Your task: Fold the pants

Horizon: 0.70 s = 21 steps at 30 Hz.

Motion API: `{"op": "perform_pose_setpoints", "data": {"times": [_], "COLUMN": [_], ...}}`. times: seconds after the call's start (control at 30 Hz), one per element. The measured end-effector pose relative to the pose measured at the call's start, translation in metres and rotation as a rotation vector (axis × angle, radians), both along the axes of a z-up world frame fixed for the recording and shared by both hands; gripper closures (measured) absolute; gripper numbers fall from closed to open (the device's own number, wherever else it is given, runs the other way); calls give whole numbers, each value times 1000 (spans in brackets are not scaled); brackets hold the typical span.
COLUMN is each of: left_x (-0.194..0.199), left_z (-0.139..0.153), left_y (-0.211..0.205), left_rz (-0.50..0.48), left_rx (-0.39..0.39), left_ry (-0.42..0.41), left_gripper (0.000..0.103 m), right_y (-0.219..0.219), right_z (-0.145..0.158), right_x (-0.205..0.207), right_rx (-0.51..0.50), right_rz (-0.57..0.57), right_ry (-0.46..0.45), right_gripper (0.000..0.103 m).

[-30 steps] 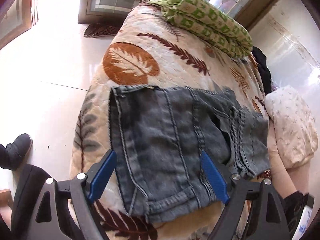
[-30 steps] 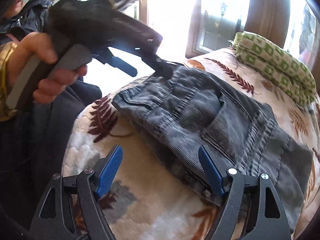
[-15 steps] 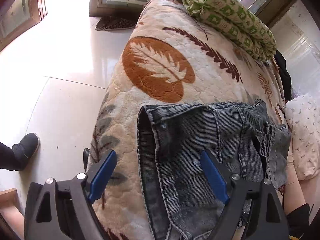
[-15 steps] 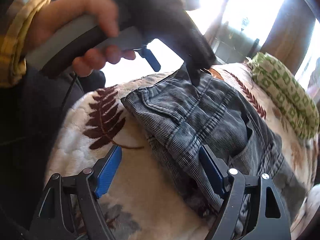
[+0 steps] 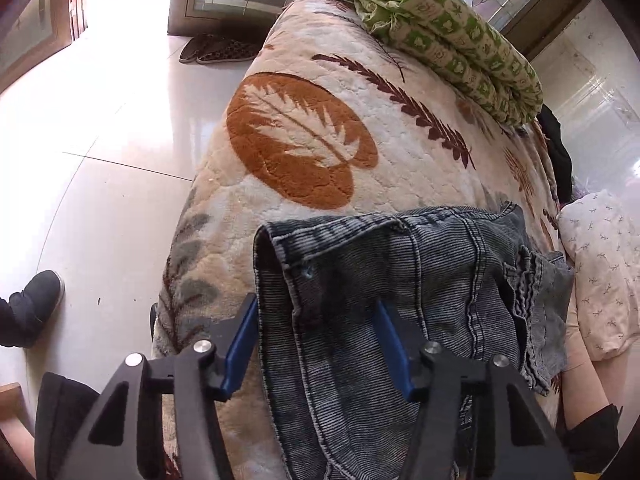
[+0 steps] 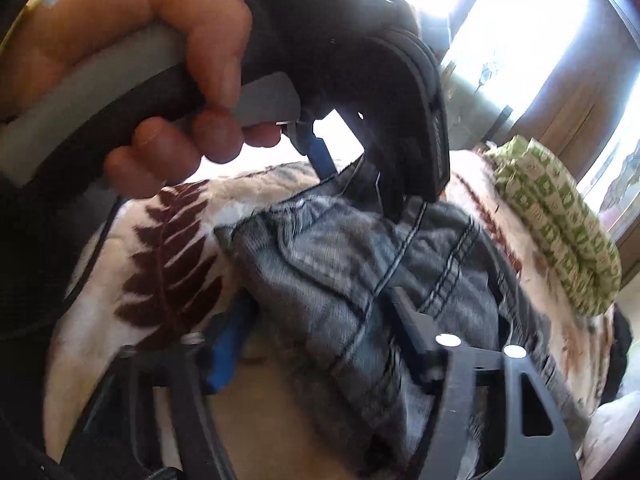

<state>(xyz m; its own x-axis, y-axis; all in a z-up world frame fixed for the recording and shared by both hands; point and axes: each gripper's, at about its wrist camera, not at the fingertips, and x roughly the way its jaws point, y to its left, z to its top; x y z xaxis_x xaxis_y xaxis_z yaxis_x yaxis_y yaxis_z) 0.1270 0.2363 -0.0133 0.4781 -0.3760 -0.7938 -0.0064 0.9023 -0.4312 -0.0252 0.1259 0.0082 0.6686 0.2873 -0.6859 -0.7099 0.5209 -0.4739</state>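
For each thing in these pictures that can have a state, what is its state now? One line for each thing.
pants: folded in layers on the blanket, bunched at one side
left gripper: jaws closing, a folded edge of the pants between them
right gripper: jaws closing, pants between them
green quilt: rolled up, lying at the far end
blanket: spread flat under the pants
slippers: lying on the floor as a pair

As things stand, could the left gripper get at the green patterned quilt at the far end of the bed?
Probably not without moving: the left gripper is closing around the jeans at the near edge, and the green quilt lies across the whole leaf-print blanket. Nothing blocks the way; it just looks far.
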Motion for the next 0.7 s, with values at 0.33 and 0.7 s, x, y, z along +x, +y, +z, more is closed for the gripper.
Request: {"op": "perform_pose_setpoints", "data": {"times": [0.33, 0.7], "left_x": [-4, -19], "left_z": [0, 24], "left_y": [9, 0], "left_rz": [23, -13], "left_rx": [-107, -186], "left_ry": [18, -78], "left_gripper": [35, 94], "right_y": [-23, -45], "right_z": [44, 71], "right_x": [17, 17], "right_rx": [176, 299], "right_rz": [-80, -141], "right_ry": [117, 161], "right_gripper": [83, 84]}}
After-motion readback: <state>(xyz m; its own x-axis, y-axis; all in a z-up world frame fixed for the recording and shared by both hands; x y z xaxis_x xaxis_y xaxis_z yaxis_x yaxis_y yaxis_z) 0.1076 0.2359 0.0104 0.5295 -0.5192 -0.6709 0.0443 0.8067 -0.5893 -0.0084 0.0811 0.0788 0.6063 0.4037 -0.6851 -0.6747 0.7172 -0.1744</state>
